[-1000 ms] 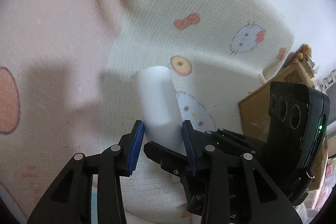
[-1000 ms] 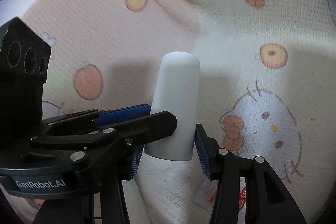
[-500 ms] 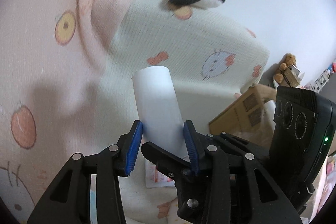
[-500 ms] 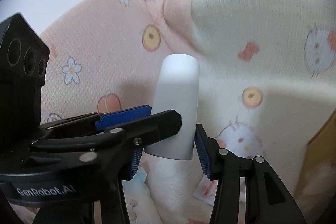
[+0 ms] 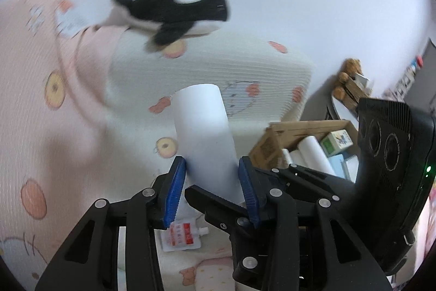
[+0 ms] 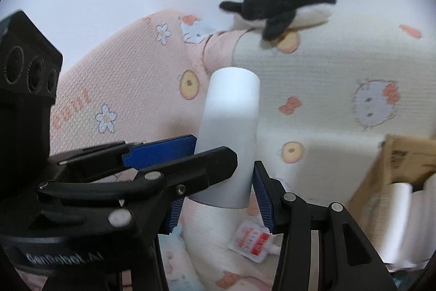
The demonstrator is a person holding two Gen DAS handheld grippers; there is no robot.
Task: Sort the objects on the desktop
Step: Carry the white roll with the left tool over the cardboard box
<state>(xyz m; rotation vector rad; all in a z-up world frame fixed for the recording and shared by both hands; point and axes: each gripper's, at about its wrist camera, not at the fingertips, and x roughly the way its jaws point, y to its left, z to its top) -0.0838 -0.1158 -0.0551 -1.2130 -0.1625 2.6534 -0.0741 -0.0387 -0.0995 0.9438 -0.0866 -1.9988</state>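
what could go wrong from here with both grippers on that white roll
1. The left hand-held gripper and the right hand-held gripper pinch only the lower end of the roll, so it may tip or slip and drop onto the pouch.
2. Their fingers cross at the roll, so they may snag when parting.
3. The box already holds rolls, so the fit may be tight.

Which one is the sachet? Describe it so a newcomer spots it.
Find the pink-and-cream cartoon-print bedding. On it, below the white cylinder, lies the small flat white sachet with red label. Only it has red print and a spout nub.
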